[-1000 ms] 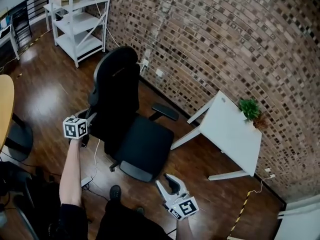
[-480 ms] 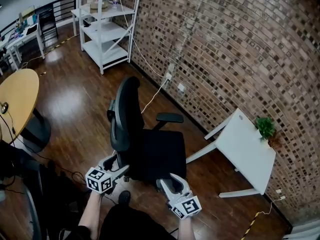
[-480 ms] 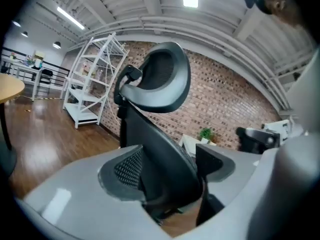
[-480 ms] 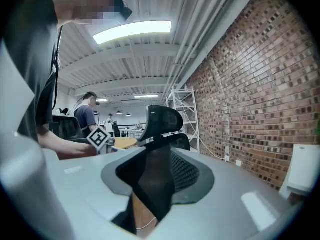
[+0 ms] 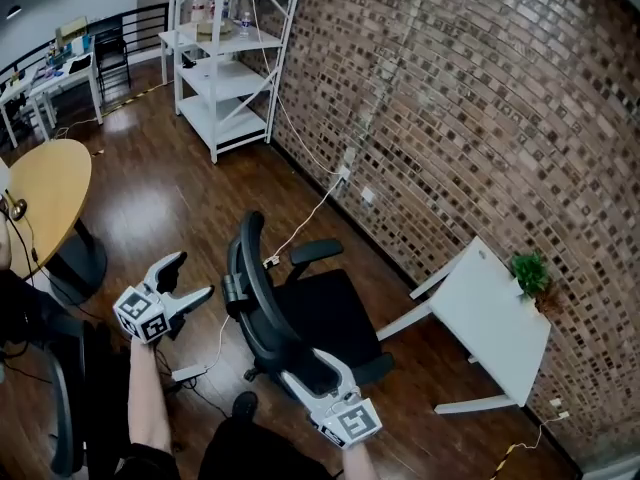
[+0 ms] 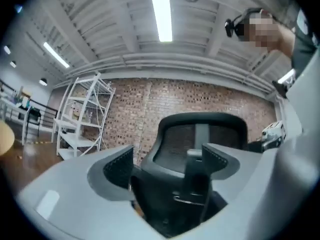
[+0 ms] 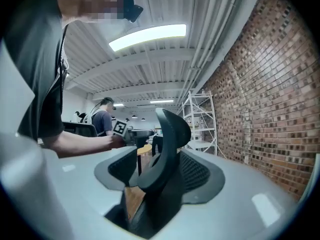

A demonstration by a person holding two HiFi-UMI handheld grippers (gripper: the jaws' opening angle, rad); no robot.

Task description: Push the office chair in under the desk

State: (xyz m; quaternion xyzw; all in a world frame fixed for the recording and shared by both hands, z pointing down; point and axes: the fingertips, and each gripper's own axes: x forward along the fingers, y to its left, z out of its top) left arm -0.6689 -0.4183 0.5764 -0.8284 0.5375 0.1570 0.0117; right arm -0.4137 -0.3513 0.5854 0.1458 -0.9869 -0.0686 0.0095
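Jaws just opened: left gripper [image 5: 192, 276] has left office chair [image 5: 322, 313] (right gripper [image 5: 303, 366] straddles it).

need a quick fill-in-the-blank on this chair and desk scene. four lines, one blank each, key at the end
1. The office chair is ____ in colour.
2. The wall behind the white desk is built of ____.
3. The potted plant sits ____ the desk.
4. The chair stands clear of the desk, not yet pushed ____ it.
Missing words: black; brick; on; under.
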